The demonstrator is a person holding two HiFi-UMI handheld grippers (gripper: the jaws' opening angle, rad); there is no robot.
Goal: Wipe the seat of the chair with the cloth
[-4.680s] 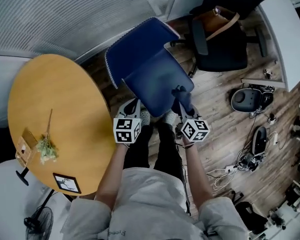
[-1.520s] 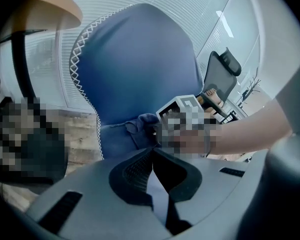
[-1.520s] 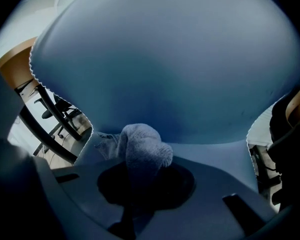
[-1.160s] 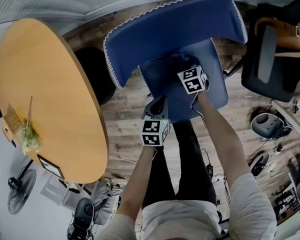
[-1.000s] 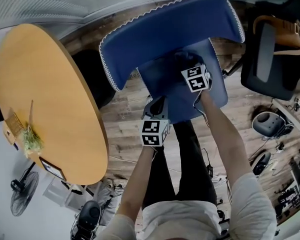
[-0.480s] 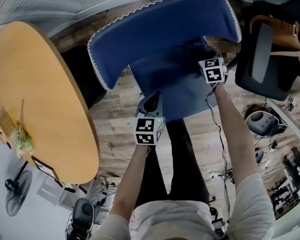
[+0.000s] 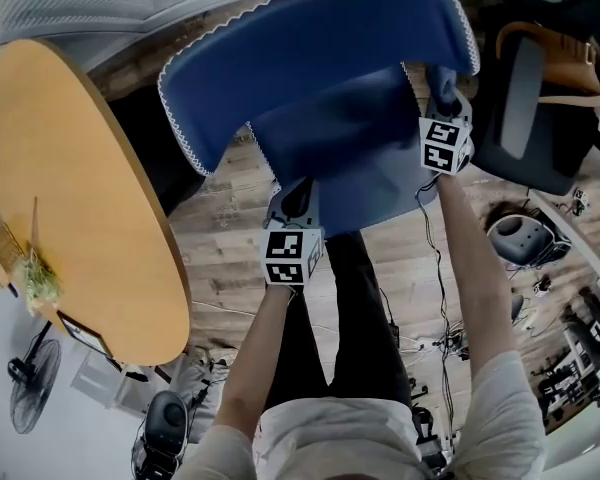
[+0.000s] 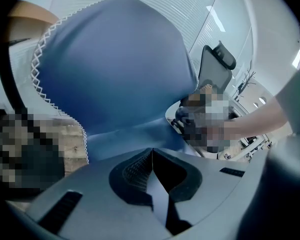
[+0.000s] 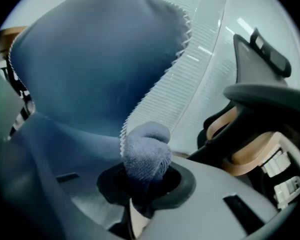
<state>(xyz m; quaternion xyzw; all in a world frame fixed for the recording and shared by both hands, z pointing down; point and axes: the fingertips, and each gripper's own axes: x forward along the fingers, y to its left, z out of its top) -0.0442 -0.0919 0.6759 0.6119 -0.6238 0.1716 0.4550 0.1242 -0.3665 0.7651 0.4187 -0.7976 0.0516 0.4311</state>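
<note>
A blue chair with a white zigzag-trimmed backrest (image 7: 310, 48) stands in front of me; its seat (image 7: 340, 153) is smooth blue. My right gripper (image 7: 442, 108) is at the seat's right edge, shut on a bunched blue-grey cloth (image 9: 146, 153) that sticks out between its jaws. The cloth (image 7: 441, 83) shows just beyond the marker cube in the head view. My left gripper (image 7: 292, 208) hovers at the seat's near edge, jaws closed together with nothing in them (image 8: 152, 156). The seat (image 8: 135, 139) and backrest (image 8: 115, 64) fill the left gripper view.
A round wooden table (image 7: 70, 198) with a small plant (image 7: 35, 283) and a photo frame (image 7: 85, 336) lies to the left. A black office chair (image 7: 535, 98) stands at the right, beside gear and cables on the wood floor (image 7: 550, 288). A floor fan (image 7: 35, 398) sits lower left.
My right gripper has swept the cloth from the middle of the seat out to its right edge. The left gripper stayed near the seat's front edge.
</note>
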